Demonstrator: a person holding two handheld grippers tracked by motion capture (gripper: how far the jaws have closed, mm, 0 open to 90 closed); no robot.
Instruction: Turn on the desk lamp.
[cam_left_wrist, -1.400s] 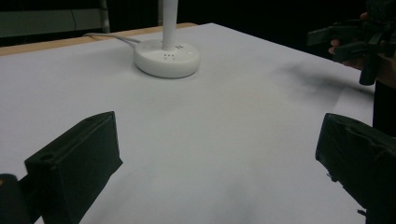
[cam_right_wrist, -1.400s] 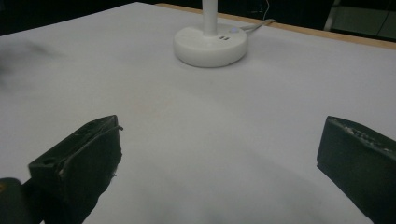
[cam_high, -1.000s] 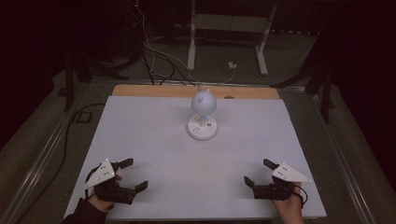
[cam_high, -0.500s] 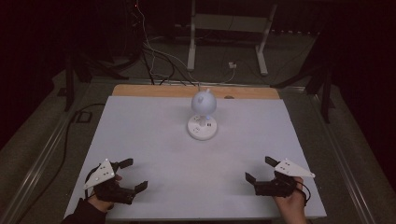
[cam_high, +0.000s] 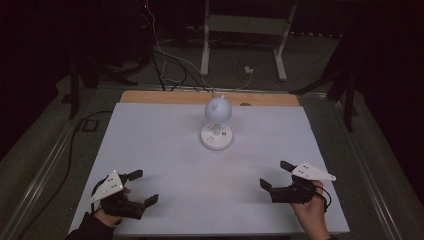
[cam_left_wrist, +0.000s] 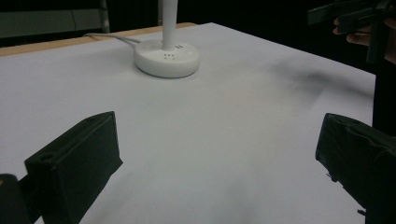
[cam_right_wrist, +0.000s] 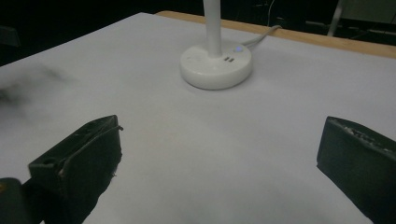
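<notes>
The white desk lamp (cam_high: 217, 125) stands untouched toward the table's (cam_high: 150, 145) far middle, while the right gripper (cam_high: 276, 175), jaws wide and empty, has drifted slightly outward and the left gripper (cam_high: 141, 187) stays put, equally wide, so no reach has begun.

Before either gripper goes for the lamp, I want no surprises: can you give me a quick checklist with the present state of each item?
1. Left gripper open and holding nothing: ok.
2. Right gripper open and holding nothing: ok.
3. Desk lamp upright, its round base flat on the white table: ok.
4. Table between both grippers and the lamp free of obstacles: ok.
5. Lamp's cord runs off the far edge, away from the grippers: ok.
6. Lamp switched on: cannot tell; a small bluish light glows on the base, but the head gives no clear sign.
</notes>
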